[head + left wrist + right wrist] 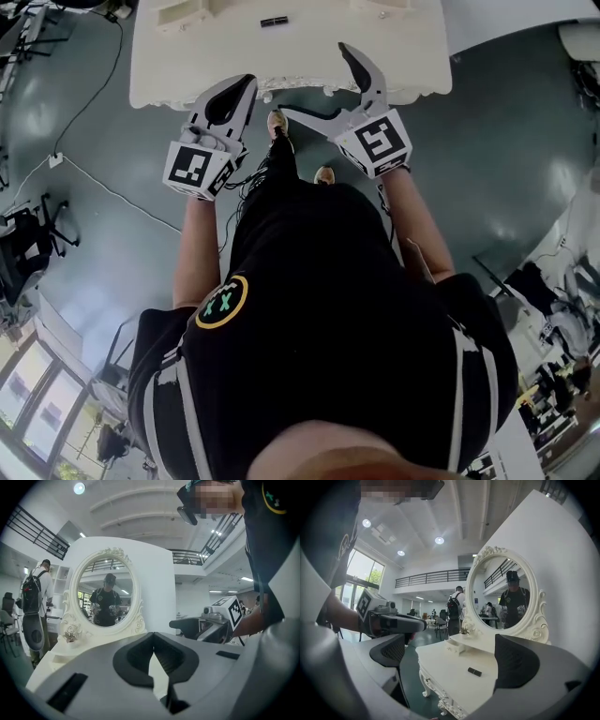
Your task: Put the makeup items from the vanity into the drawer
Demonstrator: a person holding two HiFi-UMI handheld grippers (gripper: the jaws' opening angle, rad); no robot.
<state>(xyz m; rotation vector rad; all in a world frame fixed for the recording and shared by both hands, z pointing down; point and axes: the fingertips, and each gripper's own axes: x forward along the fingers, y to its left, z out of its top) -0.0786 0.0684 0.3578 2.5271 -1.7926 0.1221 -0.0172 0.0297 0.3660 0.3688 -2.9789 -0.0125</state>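
A small dark lipstick [274, 21] lies alone on the white vanity top [187, 56], and it also shows as the lipstick [475, 671] in the right gripper view. My right gripper [314, 82] hangs open over the vanity's front edge, short of the lipstick and holding nothing. The right gripper [452, 656] frames the tabletop between its dark pads [515, 660]. My left gripper [246, 86] is shut and empty at the front edge, further left. In its own view the left gripper [153, 644] points at the oval mirror [105, 592]. A small drawer unit [454, 646] stands shut below the mirror.
The vanity has carved legs [425, 686] and stands on a grey floor. A cable [112, 192] runs across the floor at the left, near a chair [37, 230]. A person with a backpack [33, 597] stands beyond the vanity.
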